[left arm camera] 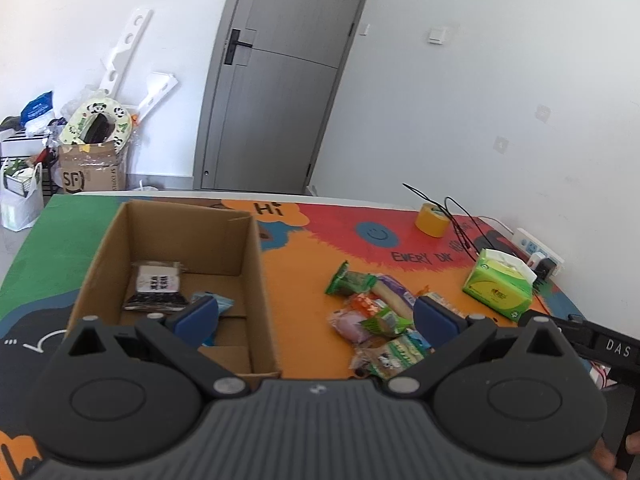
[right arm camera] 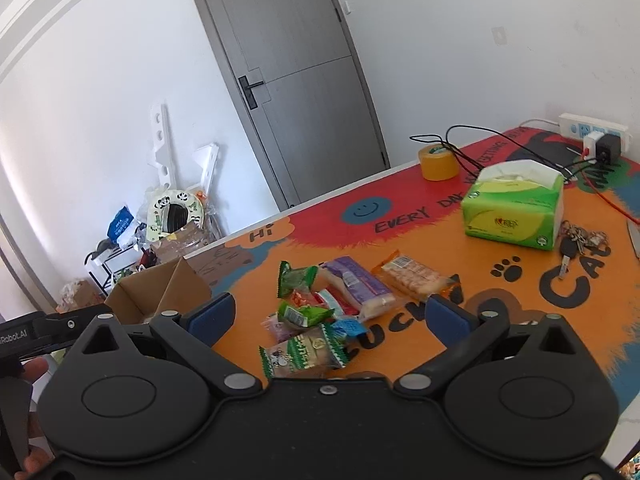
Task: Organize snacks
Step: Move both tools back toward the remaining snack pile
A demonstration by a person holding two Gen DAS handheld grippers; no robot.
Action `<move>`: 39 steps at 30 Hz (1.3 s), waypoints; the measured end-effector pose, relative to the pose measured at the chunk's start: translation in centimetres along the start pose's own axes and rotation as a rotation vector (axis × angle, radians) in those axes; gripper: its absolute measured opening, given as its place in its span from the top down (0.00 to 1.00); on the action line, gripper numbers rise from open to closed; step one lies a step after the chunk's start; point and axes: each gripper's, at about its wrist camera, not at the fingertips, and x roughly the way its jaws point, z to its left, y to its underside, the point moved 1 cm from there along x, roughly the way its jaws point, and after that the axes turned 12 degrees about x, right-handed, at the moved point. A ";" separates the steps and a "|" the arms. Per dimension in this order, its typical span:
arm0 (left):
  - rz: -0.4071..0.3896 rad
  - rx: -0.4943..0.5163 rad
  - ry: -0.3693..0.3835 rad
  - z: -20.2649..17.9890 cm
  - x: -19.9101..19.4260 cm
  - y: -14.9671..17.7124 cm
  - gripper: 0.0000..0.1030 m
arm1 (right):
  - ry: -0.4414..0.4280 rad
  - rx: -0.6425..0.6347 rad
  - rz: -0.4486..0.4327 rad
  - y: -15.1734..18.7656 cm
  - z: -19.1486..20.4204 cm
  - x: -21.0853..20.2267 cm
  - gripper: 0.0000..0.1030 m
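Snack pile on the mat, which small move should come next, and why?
Probably lower the open right gripper onto the nearest green packet of the pile. Both grippers are empty, and the cardboard box already holds a couple of packets.

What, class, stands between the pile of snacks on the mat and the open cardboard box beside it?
Nothing visible does. A strip of bare mat separates the snack pile from the cardboard box, whose top is open. The box wall is all a snack must clear. Both the left gripper and right gripper are open and empty.
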 end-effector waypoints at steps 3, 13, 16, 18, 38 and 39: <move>0.016 0.017 0.013 -1.0 0.5 0.0 0.00 | 0.013 0.011 0.001 -0.1 -0.9 -0.1 0.00; 0.066 0.060 0.072 -4.6 3.5 0.3 0.00 | 0.049 0.067 0.014 -0.2 -3.7 0.2 0.02; 0.083 0.070 0.091 -5.6 4.5 0.6 0.00 | 0.051 0.090 0.028 -0.2 -4.4 0.8 0.07; 0.095 0.069 0.104 -6.1 5.3 0.7 0.01 | 0.054 0.097 0.032 -0.1 -4.7 1.2 0.09; 0.209 0.092 0.061 -9.8 12.6 2.5 0.02 | 0.088 0.162 0.112 1.7 -9.0 5.4 0.17; 0.214 0.092 0.057 -9.9 12.9 2.6 0.02 | 0.086 0.168 0.118 1.8 -9.3 5.6 0.17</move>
